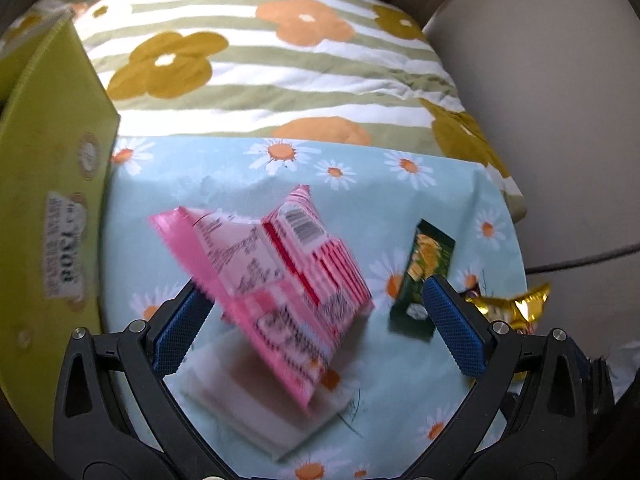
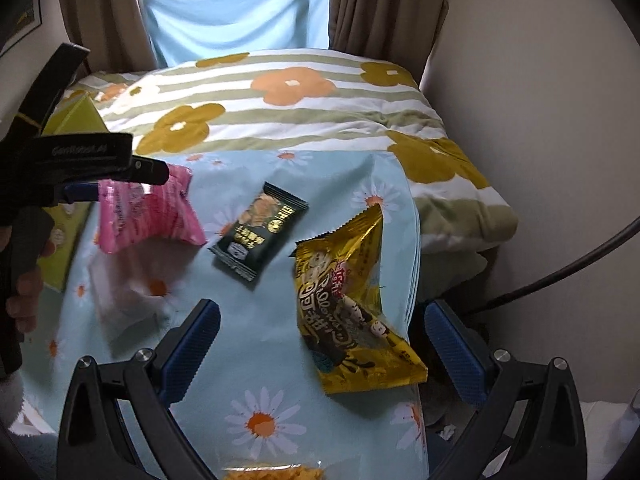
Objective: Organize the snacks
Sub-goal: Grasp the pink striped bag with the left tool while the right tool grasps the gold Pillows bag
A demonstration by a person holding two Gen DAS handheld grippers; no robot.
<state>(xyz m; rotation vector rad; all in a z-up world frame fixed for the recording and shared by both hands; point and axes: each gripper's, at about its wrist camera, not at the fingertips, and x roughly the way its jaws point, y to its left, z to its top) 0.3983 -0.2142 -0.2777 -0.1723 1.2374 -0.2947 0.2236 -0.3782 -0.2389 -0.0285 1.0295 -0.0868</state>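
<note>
**Left tongs (image 1: 316,288) and right tongs (image 2: 322,308) both spread, pink packet loose by the box**

Far left first: the green box (image 1: 52,160) stands open-sided against the edge of the daisy cloth (image 2: 260,360). To my eye that is where the snacks are headed.

Right beside it, the left tongs are released, fingers wide. The pink packet (image 1: 280,276) sits tilted between them, its crimped edge against the left finger, clamped by nothing. It is smeared with blur, so I cannot tell whether it rests on the pale white item (image 1: 248,400) beneath or is mid-air. It reads as a let-go or a fresh approach.

Moving across, the dark green packet (image 2: 260,236) lies flat at mid-cloth, apart from its neighbours. That one should be easy pickings.

Next, the yellow packet (image 2: 352,312) is puffed up, with 1 corner raised. It sits right by the cloth's right edge, where the surface drops away, so a nudge could tip it off.

The right tongs hover empty and unclenched over the near cloth, with the yellow packet framed ahead of them. An orange packet (image 2: 272,474) peeks in at the bottom rim.

Open room is the bare cloth in front of the right tongs. Behind everything the striped quilt (image 2: 300,120) rises soft, and a dark cable (image 2: 560,272) hangs off to the right.
</note>
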